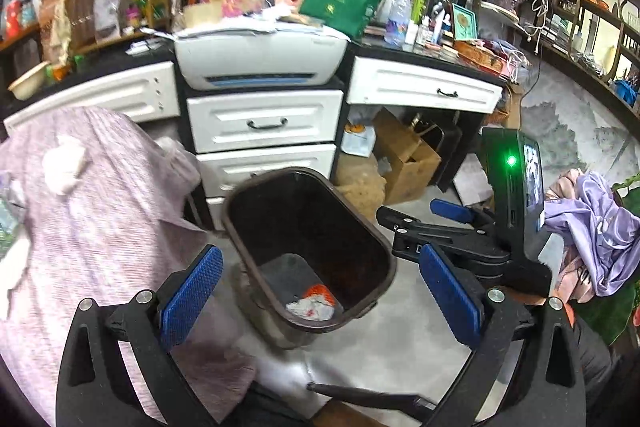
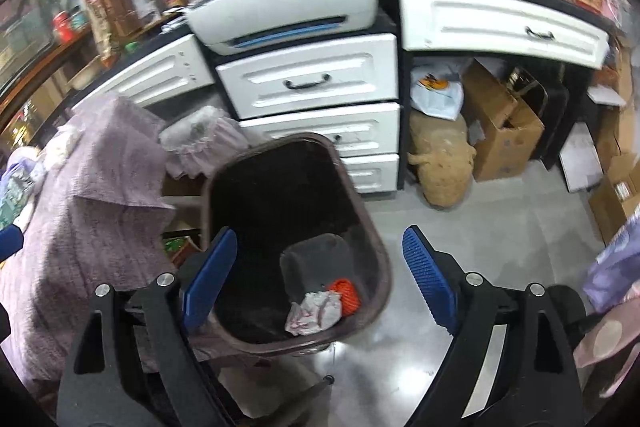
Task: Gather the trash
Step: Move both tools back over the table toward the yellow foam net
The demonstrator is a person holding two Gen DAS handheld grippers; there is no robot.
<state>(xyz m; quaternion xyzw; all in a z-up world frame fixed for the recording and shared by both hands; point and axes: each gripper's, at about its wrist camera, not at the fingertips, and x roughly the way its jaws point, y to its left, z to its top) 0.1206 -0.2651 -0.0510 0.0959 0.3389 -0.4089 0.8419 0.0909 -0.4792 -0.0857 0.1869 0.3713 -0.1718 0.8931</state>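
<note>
Left wrist view. The left gripper (image 1: 320,291), fingers apart and holding nothing, hovers above the brown trash bin (image 1: 244,227). At the bin's floor, toward 6 o'clock, lies a crumpled white paper (image 1: 310,308) touching an orange scrap (image 1: 319,291). The right gripper (image 1: 440,227) appears at 3 o'clock; a pale wad (image 1: 64,165) rests on the mauve cloth (image 1: 100,227) at 9 o'clock.

Right wrist view. The right gripper (image 2: 318,279), fingers spread and empty, frames the same bin (image 2: 208,203); paper (image 2: 314,311) and scrap (image 2: 346,293) sit near 6 o'clock. Such trash is judged light, soft and crushable; pinch any protruding fold.
</note>
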